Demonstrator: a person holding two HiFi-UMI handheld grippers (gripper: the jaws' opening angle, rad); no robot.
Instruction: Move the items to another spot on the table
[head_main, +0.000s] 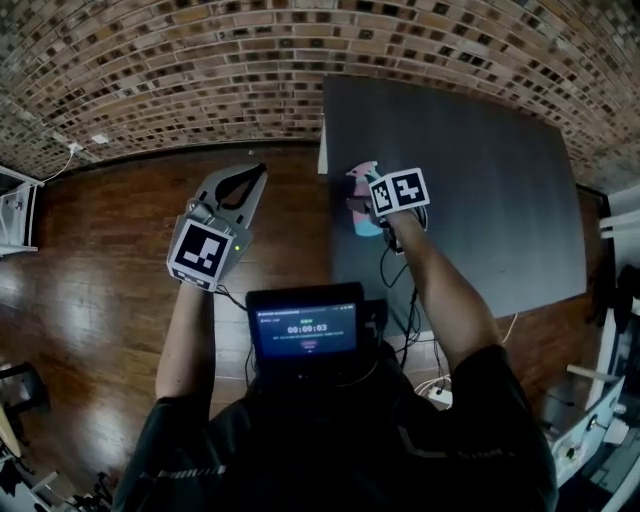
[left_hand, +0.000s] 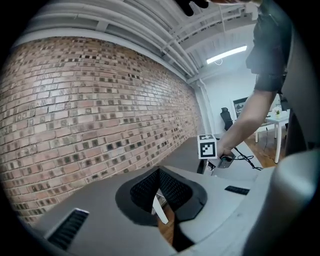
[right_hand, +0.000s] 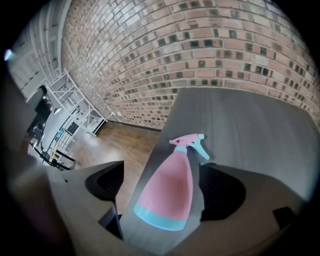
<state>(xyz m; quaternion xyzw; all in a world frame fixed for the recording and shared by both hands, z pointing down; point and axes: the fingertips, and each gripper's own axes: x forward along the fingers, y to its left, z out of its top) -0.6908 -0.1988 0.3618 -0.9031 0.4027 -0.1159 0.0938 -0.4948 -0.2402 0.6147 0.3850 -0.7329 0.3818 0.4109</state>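
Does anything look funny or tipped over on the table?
Yes. The pink spray bottle lies on its side on the dark table, close to its left edge, instead of standing up. Nothing looks spilled.

The dark grey tabletop (head_main: 480, 170) reaches with its far edge close to a brick wall (head_main: 300, 60). Only one thing lies directly on it: a pink spray bottle (right_hand: 167, 185) with turquoise base and trigger. It lies on its side near the tabletop's left edge, head toward the wall.
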